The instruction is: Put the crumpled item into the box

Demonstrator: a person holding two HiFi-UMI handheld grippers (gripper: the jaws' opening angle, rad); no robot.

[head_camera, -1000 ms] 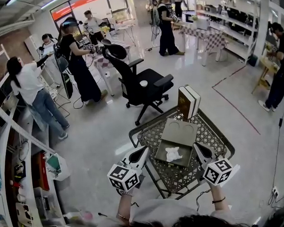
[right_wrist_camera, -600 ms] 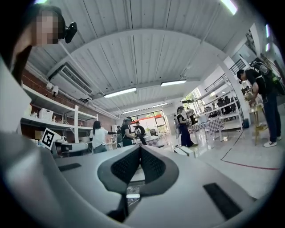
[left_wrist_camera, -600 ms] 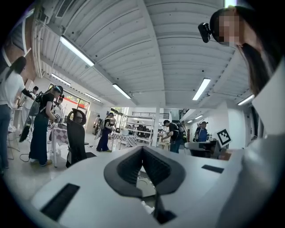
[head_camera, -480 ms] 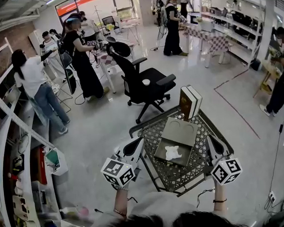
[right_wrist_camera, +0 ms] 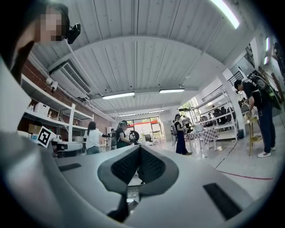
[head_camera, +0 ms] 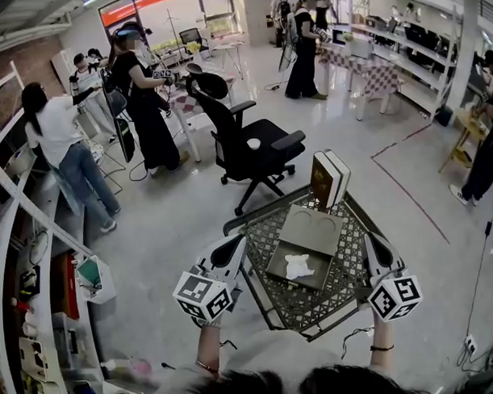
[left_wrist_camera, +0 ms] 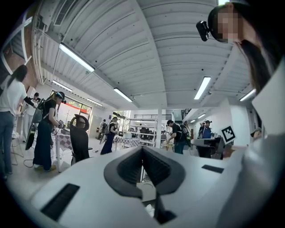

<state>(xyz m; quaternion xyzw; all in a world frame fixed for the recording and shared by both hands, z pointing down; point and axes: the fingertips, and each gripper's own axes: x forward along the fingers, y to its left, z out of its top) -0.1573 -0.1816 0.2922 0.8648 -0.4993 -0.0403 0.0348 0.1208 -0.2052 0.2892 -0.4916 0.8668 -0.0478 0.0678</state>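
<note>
A crumpled white item (head_camera: 298, 266) lies inside the open grey box (head_camera: 280, 272), whose lid (head_camera: 312, 229) lies flat behind it on the black mesh table (head_camera: 359, 229). My left gripper (head_camera: 238, 242) hovers at the table's left edge, off to the left of the box, shut with nothing in it. My right gripper (head_camera: 369, 239) hovers over the table's right side, to the right of the box, also shut and empty. In the left gripper view the left gripper (left_wrist_camera: 142, 148) has its jaws together; in the right gripper view the right gripper (right_wrist_camera: 140, 148) does too. Both point level across the room.
Two books (head_camera: 330, 178) stand upright at the table's far corner. A black office chair (head_camera: 249, 143) stands just beyond the table. Several people stand further off, and shelves (head_camera: 23, 264) line the left wall.
Both grippers have drawn outward from the box, the left one leftward and the right one rightward. The crumpled item and the box have not moved.
</note>
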